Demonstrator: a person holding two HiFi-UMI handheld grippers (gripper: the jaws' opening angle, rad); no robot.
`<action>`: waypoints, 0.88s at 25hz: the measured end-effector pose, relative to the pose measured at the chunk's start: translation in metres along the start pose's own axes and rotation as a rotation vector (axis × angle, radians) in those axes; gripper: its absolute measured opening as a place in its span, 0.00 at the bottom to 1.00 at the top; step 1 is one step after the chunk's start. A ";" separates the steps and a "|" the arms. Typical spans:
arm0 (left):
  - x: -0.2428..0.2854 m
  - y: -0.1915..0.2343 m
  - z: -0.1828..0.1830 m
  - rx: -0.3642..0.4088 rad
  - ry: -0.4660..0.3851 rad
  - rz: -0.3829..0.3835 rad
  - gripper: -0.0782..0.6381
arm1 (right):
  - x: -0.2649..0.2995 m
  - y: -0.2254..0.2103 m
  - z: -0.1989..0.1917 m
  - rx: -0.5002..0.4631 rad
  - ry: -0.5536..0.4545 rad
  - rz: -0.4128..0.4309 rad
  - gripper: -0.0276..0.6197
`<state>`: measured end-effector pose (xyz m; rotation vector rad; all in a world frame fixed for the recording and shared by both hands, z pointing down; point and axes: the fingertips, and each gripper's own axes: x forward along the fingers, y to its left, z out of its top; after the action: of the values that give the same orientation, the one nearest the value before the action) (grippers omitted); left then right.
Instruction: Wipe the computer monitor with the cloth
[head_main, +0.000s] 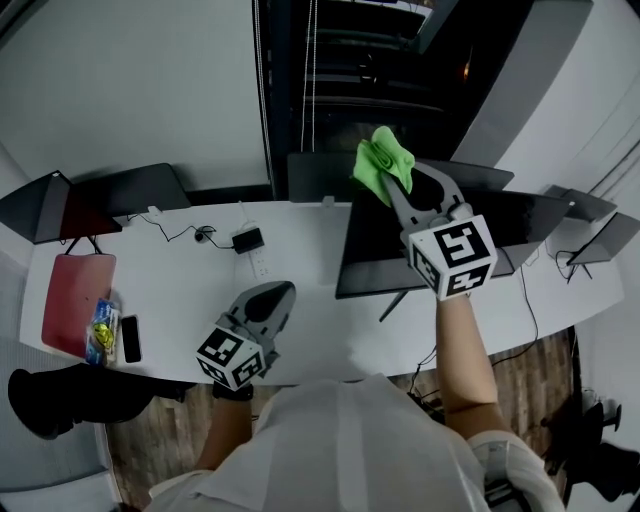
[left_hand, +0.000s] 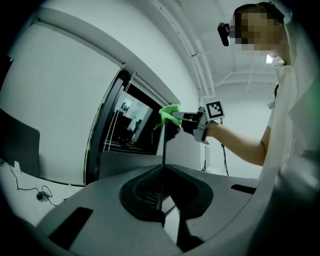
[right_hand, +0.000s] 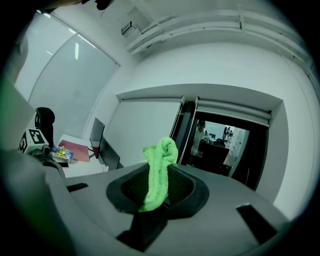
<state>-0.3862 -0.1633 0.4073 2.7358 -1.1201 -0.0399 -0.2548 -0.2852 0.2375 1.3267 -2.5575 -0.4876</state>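
Green cloth (head_main: 382, 160) pinched between the jaws of the right gripper (head_main: 392, 188), which close on its lower end. Free end bunched and folded over. In the right gripper view, rising from the pads with long axis 6 to 12 o'clock. Held at the top edge of the dark monitor (head_main: 365, 255), toward its left end; contact not discernible. Monitor's long axis 9 to 3 o'clock in the head view. At 9 o'clock of the monitor, just beside its lower corner, left gripper (head_main: 280, 292) over the white desk (head_main: 180, 285), jaws together on nothing, facing the screen edge-on. Further toward 9 o'clock: black power adapter (head_main: 248, 240), phone (head_main: 131, 338), red folder (head_main: 77, 310).
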 end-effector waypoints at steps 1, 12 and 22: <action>0.005 -0.005 -0.001 -0.004 0.004 0.000 0.14 | -0.002 -0.005 -0.002 -0.005 0.004 0.003 0.15; 0.068 -0.059 -0.001 -0.009 -0.006 -0.005 0.14 | -0.040 -0.058 -0.026 -0.014 0.003 0.024 0.15; 0.118 -0.111 -0.004 -0.004 0.005 -0.015 0.14 | -0.081 -0.116 -0.054 -0.034 0.018 0.004 0.15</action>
<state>-0.2246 -0.1674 0.3967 2.7395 -1.0973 -0.0369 -0.1036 -0.2917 0.2394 1.3091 -2.5257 -0.5137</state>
